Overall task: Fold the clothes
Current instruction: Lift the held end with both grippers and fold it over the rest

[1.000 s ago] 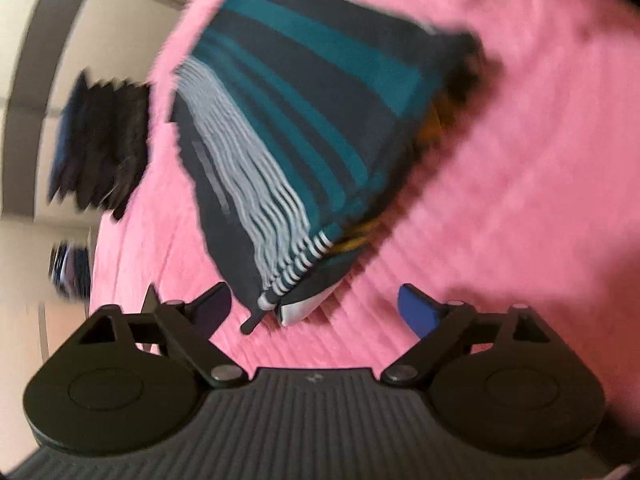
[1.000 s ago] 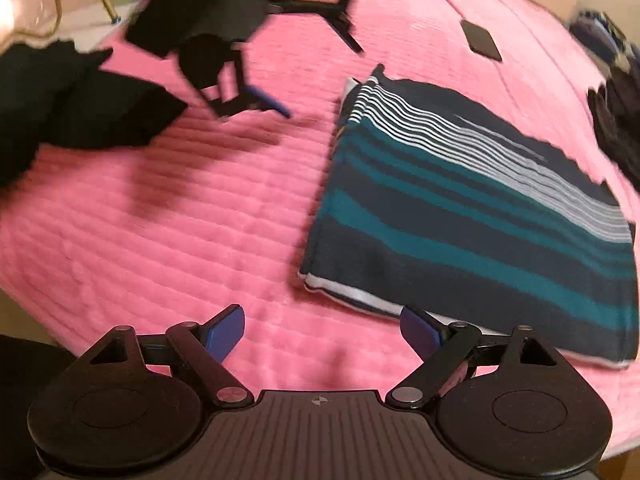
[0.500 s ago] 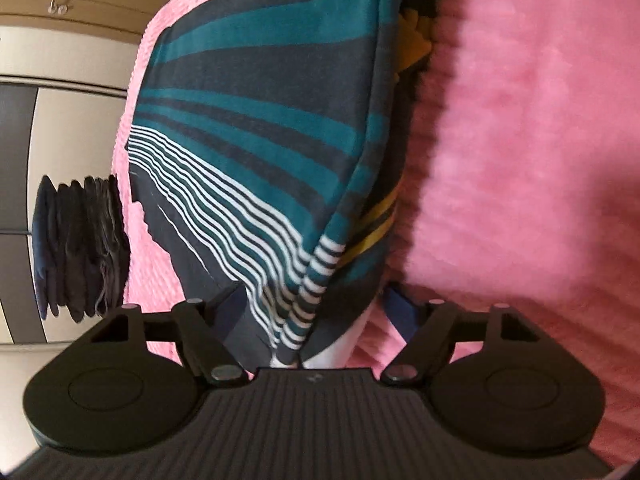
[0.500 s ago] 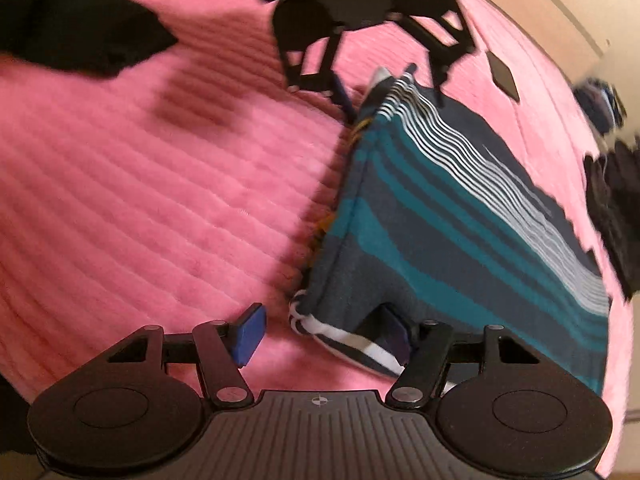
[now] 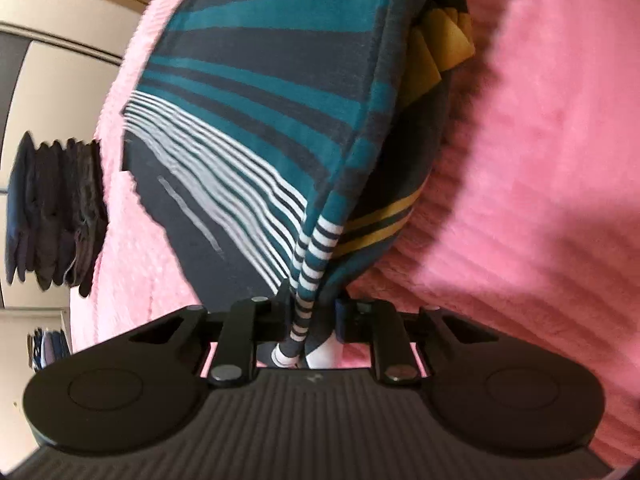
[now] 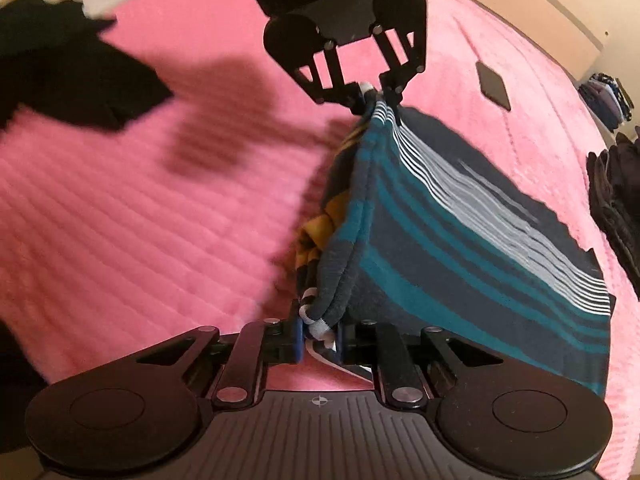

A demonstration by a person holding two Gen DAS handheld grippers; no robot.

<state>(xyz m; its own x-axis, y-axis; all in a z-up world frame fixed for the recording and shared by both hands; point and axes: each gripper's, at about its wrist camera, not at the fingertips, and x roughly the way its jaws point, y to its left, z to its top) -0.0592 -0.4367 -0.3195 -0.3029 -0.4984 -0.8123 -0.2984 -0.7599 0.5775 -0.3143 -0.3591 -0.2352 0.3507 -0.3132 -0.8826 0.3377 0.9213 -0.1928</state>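
A folded striped garment [image 6: 460, 220], dark grey with teal, white and yellow stripes, lies on the pink quilted bed [image 6: 140, 208]. My right gripper [image 6: 318, 338] is shut on its near corner. My left gripper [image 6: 374, 98], seen from the right wrist view, is shut on the far corner of the same edge. In the left wrist view my left gripper [image 5: 312, 320] pinches the striped garment [image 5: 260, 140]. The held edge is lifted off the bed; the rest of the garment lies flat.
A black garment [image 6: 68, 68] lies on the bed at the left. A small dark flat object [image 6: 494, 84] rests on the bed farther back. Dark clothes [image 6: 616, 192] sit at the right edge; in the left wrist view dark clothes [image 5: 52, 216] show at the left.
Both grippers went from open to shut on the garment's two corners along one edge. That edge has risen off the bed.
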